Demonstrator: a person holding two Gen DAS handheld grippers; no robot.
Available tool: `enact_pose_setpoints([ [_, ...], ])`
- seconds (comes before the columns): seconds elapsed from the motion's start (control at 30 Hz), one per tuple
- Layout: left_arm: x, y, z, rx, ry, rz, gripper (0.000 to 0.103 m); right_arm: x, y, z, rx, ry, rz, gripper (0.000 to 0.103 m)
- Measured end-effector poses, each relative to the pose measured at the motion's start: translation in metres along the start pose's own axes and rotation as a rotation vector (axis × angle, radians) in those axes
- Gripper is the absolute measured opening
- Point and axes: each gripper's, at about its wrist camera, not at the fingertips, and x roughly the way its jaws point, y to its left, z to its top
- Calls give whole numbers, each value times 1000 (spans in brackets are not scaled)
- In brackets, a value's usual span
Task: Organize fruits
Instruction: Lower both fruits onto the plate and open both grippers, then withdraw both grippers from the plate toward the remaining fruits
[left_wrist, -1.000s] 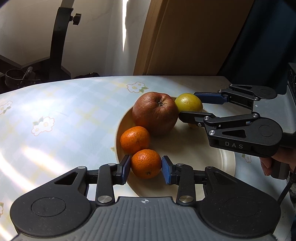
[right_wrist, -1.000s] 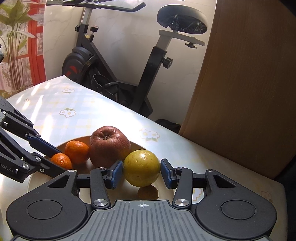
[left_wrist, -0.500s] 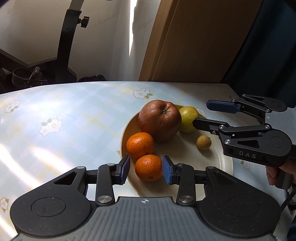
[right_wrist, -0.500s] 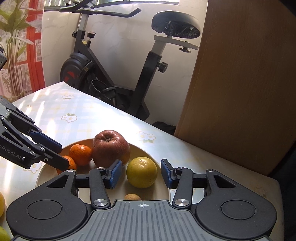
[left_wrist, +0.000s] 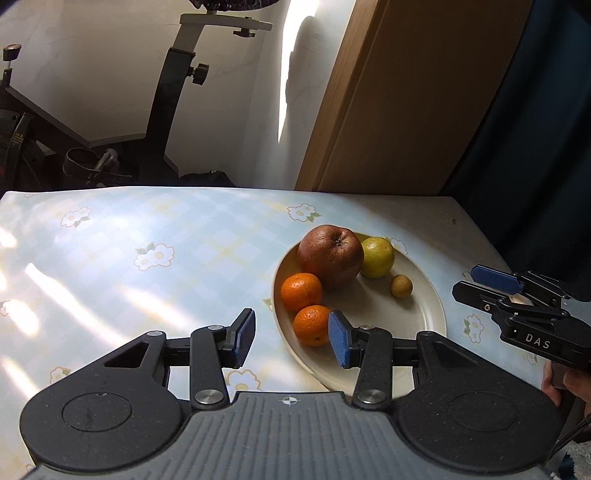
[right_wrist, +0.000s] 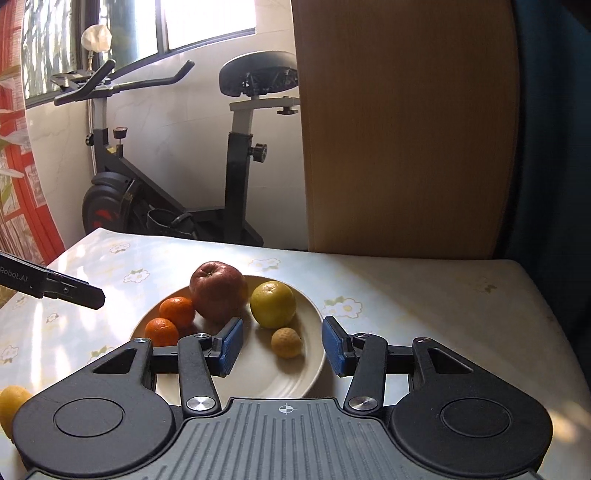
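The left gripper (left_wrist: 291, 338) is opening, the right gripper (right_wrist: 282, 345) released (both empty); the round cream ceramic plate (right_wrist: 258, 373) holds a red apple (right_wrist: 218, 295) beside two small orange mandarins (right_wrist: 177, 312).

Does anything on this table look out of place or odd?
One yellow fruit lies on the flowered tablecloth at the right wrist view's lower left edge, apart from the cream plate holding the other fruit. The red apple looks wrinkled and browned.

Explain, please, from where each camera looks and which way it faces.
Left wrist: on the left tongs, jaws opening on nothing, facing down over the plate; right tongs and hand show.
Right wrist: on the right tongs, facing plate and exercise bike; left tongs show.
Shared: plate, apple.
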Motion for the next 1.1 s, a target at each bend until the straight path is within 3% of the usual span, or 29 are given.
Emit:
enact_pose_setpoints([
  [0.53,-68,46,-30,-88,-59,75,46,-49,44,-37,29,0,20,44],
  [0.7,-87,48,-47,-60,-70,123,46,-59,58,-50,0,20,27,44],
  [0.93,-106,32,-75,-21,-98,130,47,-68,68,-67,-5,50,28,44],
  [1.1,-108,23,-95,-74,-91,76,47,-75,79,-79,-51,61,26,44],
])
